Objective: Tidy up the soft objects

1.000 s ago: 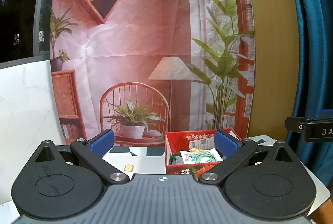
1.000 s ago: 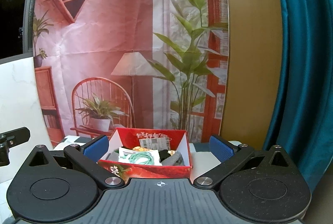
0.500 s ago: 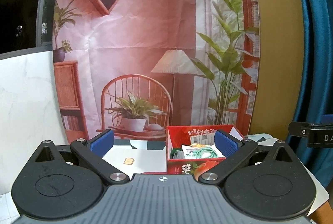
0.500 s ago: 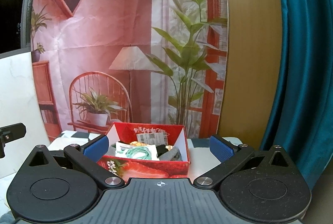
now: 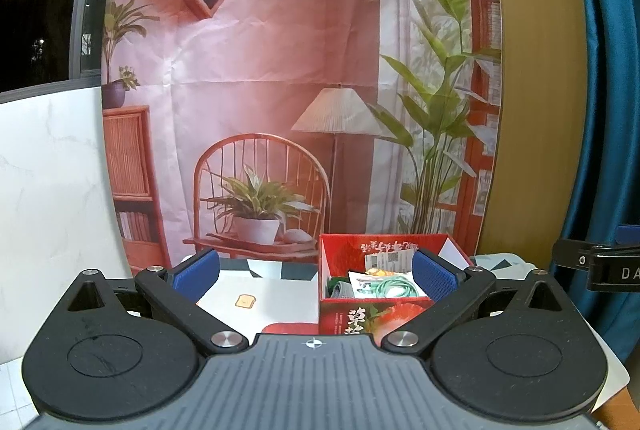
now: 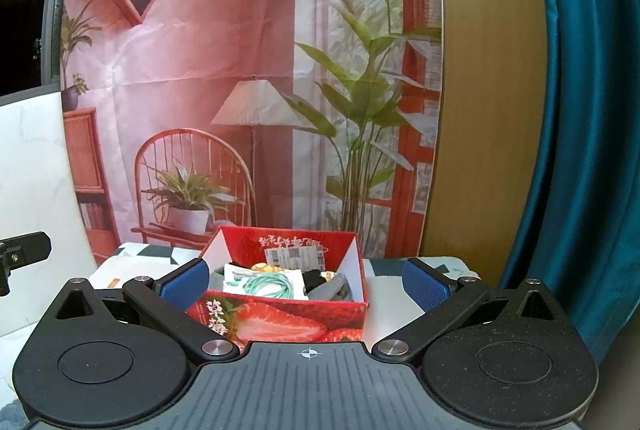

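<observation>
A red strawberry-print box (image 5: 348,318) (image 6: 280,322) stands open on the table. It holds a coiled green cord in a clear bag (image 6: 272,284) (image 5: 390,288), a grey rolled item (image 6: 334,288), something black and something yellow. My left gripper (image 5: 314,276) is open and empty, with the box behind its right finger. My right gripper (image 6: 306,284) is open and empty, its fingers either side of the box but nearer the camera.
A white mat with a small toast picture (image 5: 248,302) lies left of the box on the checked tablecloth. A printed room backdrop (image 5: 280,90) hangs behind. A white marble board (image 5: 48,190) stands at left, a teal curtain (image 6: 580,130) at right.
Both grippers have tilted down and moved nearer the box, which now looks bigger and shows more of its inside. Both stayed open.
</observation>
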